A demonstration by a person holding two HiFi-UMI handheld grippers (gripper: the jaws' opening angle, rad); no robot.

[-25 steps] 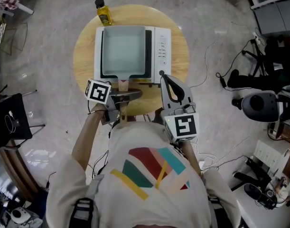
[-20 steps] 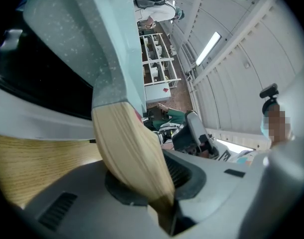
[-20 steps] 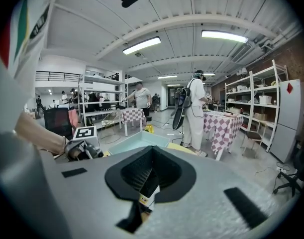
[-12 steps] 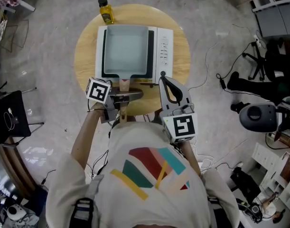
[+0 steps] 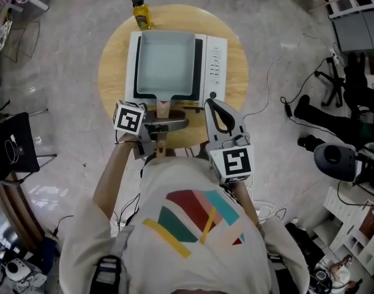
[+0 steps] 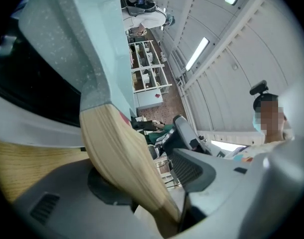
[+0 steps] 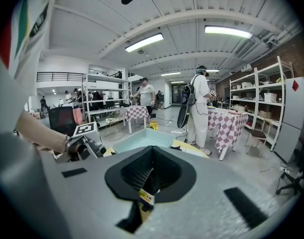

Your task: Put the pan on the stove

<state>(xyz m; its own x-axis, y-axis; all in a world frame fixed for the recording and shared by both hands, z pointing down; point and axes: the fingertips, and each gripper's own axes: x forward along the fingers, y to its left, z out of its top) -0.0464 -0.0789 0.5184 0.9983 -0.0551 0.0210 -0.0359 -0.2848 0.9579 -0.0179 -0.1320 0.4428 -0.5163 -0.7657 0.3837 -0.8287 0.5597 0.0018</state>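
Pan (image 5: 165, 63) sits on the stove (image 5: 216, 60), square over the cooktop, wooden handle (image 5: 164, 109) sticking out toward the person. Placement looks done to me, so the step in hand is the release.

Left gripper (image 5: 164, 125) has just been opening its jaws. The handle is between them, lying against one jaw, with a visible gap to the other. No clamp on it now. Right gripper (image 5: 211, 103) is near the stove's front right corner, jaws together, holding nothing.

Next move, as I read it: pull the left gripper straight back along the handle line. Clear the handle end before lifting or swinging, otherwise the jaw it rests on could drag the pan off centre.

View differences:
- Head view is the only one showing the whole layout: pan outline inside the stove top, round table (image 5: 113, 72), yellow bottle (image 5: 141, 12) at the far edge, well apart from the pan.
- Left gripper view gives what the head view can't: the gap between handle and the free jaw, and which jaw the handle touches.
- Right gripper view confirms its own jaws are closed and empty, and shows the pan low ahead, with people and shelving in the room beyond.
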